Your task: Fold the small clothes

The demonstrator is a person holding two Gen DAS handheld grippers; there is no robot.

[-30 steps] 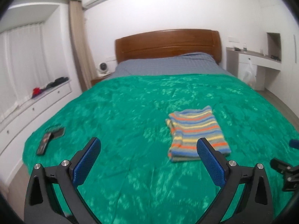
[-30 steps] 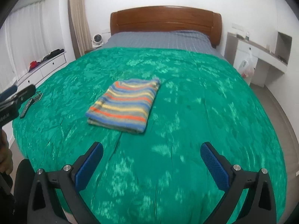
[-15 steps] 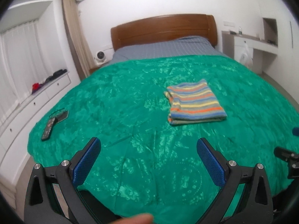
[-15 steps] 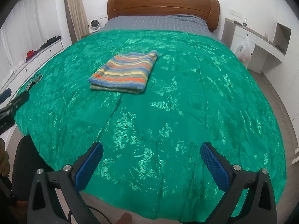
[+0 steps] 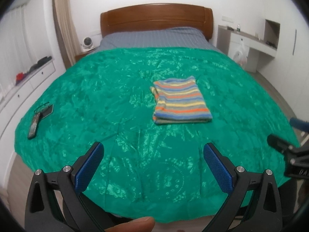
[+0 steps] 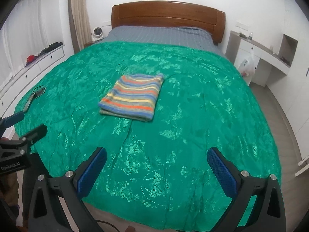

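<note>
Striped garment (image 5: 180, 101), folded into a neat rectangle of blue, orange, yellow and grey bands, lies flat on the green bedspread (image 5: 115, 96) about mid-bed, a little right of centre in the left wrist view and a little left of centre in the right wrist view (image 6: 133, 98). Nothing touches it. The left gripper (image 5: 153, 154) hangs over the near edge of the bed with its blue-padded fingers (image 5: 88, 167) spread wide and nothing between them; the right gripper (image 6: 156, 159) is likewise spread and empty, also at the near edge, well apart from the garment. Each gripper shows at the edge of the other's view (the right one at far right, the left one at far left). A remote control (image 5: 34, 124) and a dark flat item just beyond it (too blurred to name) lie near the left edge of the bedspread. Beyond the spread is a grey sheet (image 5: 154, 38) and a wooden headboard (image 5: 156, 19). A fingertip (image 5: 133, 225) shows at the bottom of the left wrist view.
</note>
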